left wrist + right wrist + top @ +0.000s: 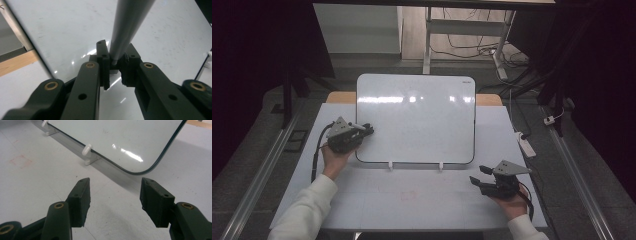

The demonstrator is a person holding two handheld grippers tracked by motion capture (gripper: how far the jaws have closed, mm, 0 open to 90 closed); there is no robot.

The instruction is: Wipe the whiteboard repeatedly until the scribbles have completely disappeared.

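Left gripper view has the left gripper (pixel 115 65) clamped on a grey marker (pixel 130 22) against the whiteboard (pixel 422 120); I'd press lightly and steadily, while the right gripper (pixel 113 200) idles open on the table (pixel 412 200)

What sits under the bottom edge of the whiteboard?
Two small white clips hold the whiteboard by its bottom edge on the white table. Whatever props the board from behind is hidden by the board itself.
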